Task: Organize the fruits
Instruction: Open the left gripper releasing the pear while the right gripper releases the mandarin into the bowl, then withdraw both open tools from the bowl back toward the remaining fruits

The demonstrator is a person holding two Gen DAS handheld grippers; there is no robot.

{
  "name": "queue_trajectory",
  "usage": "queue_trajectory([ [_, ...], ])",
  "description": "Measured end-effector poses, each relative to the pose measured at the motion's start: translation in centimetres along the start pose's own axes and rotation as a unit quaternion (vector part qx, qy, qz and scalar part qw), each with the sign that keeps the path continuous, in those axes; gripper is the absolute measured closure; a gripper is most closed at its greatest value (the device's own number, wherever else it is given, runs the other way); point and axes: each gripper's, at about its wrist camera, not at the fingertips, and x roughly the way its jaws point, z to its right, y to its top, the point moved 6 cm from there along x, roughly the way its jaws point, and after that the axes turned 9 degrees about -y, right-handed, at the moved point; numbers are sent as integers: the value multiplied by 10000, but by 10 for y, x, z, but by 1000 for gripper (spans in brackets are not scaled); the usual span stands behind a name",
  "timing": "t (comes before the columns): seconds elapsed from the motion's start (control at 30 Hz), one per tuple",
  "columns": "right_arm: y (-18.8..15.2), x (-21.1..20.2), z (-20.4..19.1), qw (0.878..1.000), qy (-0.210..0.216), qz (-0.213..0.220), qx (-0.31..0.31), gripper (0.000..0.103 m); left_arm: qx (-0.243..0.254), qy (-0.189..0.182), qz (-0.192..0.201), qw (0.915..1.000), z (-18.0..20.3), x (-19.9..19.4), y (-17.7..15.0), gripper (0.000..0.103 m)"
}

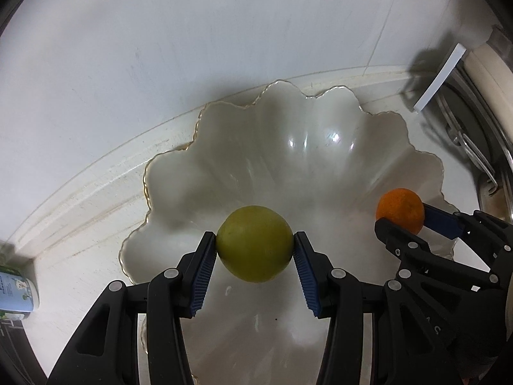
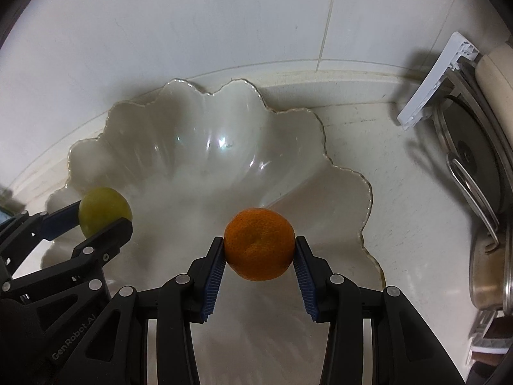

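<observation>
A large white scalloped bowl (image 1: 288, 160) with a gold rim sits on the pale counter by the wall; it also shows in the right wrist view (image 2: 198, 147). My left gripper (image 1: 255, 244) is shut on a yellow-green fruit (image 1: 255, 240) and holds it over the bowl's near side. My right gripper (image 2: 259, 247) is shut on an orange (image 2: 259, 243) over the bowl's right part. In the left wrist view the right gripper (image 1: 400, 216) and orange (image 1: 399, 208) are at the right. In the right wrist view the left gripper (image 2: 102, 213) and green fruit (image 2: 104, 207) are at the left.
A white plastic rack piece (image 2: 426, 86) and metal pot lids (image 2: 471, 160) stand at the right by the wall. A small carton with a blue label (image 1: 16, 288) lies at the left counter edge. The tiled wall is close behind the bowl.
</observation>
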Motion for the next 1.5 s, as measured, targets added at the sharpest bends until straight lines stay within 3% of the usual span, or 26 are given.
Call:
queue_trajectory([
  [0.17,-1,4,-2,10000,-11,-43,-61,59,82,148,78,9998,3,-2,1,53],
  [0.3,-2,5,-2,9999,5,-101,-24,57,169,365,218,9990,1,-13,4,43],
  [0.43,0,-5,1,9999,-111,80,-63,49,194,447,359,9982,-3,-29,3,42],
  [0.77,-11,-48,6,9984,-202,526,-86,49,185,399,741,9963,2,-67,-8,39],
  [0.97,-26,-75,17,9958,-300,857,86,49,229,569,1048,9926,-2,-102,-22,37],
  [1.5,-69,-162,20,9862,-93,1626,311,49,312,257,1684,9849,4,-170,-64,36],
])
